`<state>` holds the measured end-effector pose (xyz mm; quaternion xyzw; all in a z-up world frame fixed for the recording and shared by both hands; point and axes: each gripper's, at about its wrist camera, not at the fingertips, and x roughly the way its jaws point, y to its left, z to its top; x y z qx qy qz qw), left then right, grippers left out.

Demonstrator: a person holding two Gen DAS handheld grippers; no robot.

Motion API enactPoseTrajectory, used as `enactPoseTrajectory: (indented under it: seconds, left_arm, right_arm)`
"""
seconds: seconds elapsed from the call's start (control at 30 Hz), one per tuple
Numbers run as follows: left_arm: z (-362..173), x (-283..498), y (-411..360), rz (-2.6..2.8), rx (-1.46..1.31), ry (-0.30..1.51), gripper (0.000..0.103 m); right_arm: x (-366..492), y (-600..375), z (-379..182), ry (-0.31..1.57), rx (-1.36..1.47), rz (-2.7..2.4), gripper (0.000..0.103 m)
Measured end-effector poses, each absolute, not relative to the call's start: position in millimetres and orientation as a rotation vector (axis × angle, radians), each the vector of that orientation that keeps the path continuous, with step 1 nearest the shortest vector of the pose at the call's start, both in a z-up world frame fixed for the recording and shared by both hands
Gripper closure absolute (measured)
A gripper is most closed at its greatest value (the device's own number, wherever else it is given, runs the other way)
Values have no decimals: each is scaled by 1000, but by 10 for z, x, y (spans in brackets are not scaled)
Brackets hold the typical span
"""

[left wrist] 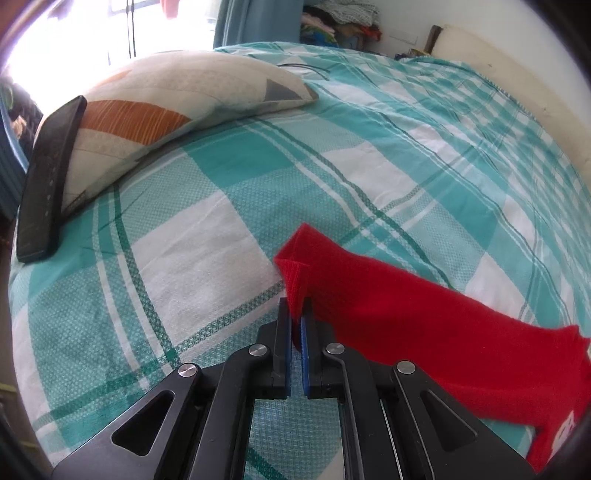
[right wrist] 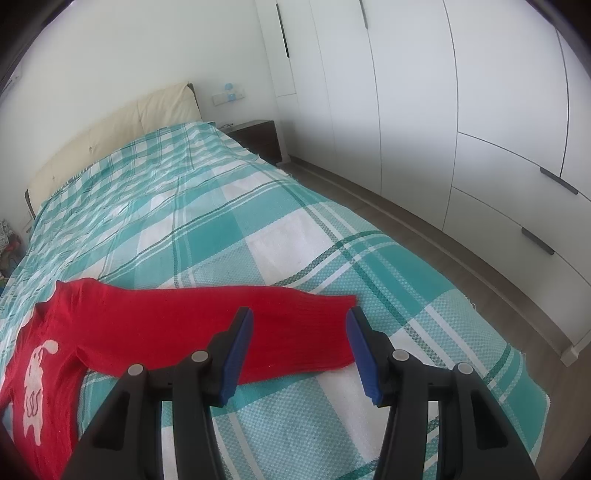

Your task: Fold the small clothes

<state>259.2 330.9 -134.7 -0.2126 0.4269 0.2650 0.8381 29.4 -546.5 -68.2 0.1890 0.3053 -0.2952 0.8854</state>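
Note:
A small red sweater (right wrist: 155, 325) with a white animal print (right wrist: 35, 384) lies spread on the teal and white checked bedspread (right wrist: 258, 229). My left gripper (left wrist: 295, 314) is shut on the cuff of one red sleeve (left wrist: 406, 325), whose end stands up folded between the blue pads. My right gripper (right wrist: 299, 332) is open, its blue pads either side of the end of the other sleeve (right wrist: 310, 328), which lies flat on the bed.
A patterned pillow (left wrist: 166, 110) and a black flat device (left wrist: 48, 184) leaning on it lie at the bed's left end. A cream headboard (right wrist: 110, 136), a dark nightstand (right wrist: 258, 138) and white wardrobe doors (right wrist: 461, 129) border the bed. Piled clothes (left wrist: 340, 22) sit beyond.

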Motion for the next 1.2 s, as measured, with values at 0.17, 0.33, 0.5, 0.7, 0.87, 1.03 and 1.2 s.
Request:
enactPoseTrajectory:
  seconds: [0.17,0.33,0.5,0.7,0.87,1.03,1.2]
  left_arm:
    - [-1374,2582,3291,553,-429,917,101]
    - [-1288,2508,3303,449,-473,898,52]
    - [-1179,2432,3510,399,-566,799,21]
    - [-1348,2696,3527,358,-542,851,31]
    - [-1421,2864,3364,421,-382,920,98]
    - [-1401,2801,3457,560,-315,916,99]
    - [-1438,2804,3445,573,-288,926,99]
  right_arm:
    - [297,-5490,-692,634,401,-614,51]
    - [287,-5491,-691,633,403,-611,51]
    - [307,-5473,-699,642,398,-608,51]
    - [365,-5415,-722,665,364,-608,51]
    - [401,-5396,-750,681,343,-615,51]
    - [422,-5391,-740,678,329,-623,51]
    - [412,-5394,-740,678,334,-618,51]
